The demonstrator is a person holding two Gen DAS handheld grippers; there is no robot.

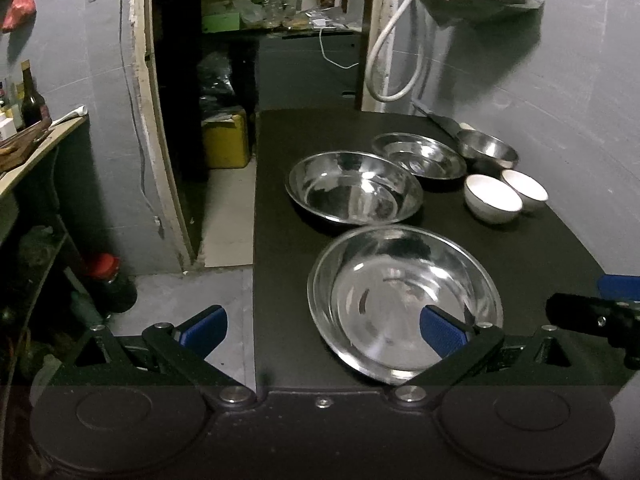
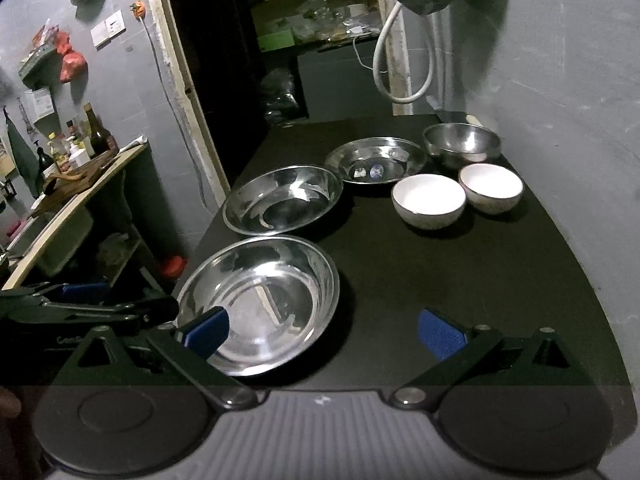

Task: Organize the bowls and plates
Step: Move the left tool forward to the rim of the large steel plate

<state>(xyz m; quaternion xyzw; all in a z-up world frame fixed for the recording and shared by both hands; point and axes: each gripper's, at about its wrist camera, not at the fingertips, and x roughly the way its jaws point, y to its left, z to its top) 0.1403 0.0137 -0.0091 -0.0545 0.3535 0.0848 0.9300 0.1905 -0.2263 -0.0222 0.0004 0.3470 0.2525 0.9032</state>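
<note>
On the black table, the largest steel plate lies at the near left edge, just ahead of both grippers. Behind it sit a second steel plate, a third, a steel bowl at the far right, then two white bowls. The left gripper and the right gripper are both spread wide, grasping nothing.

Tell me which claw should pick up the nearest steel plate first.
Left, probably. The left claw is open with one finger already over the nearest steel plate and its rim between the fingers. The right claw, also open, mostly faces bare table.
</note>
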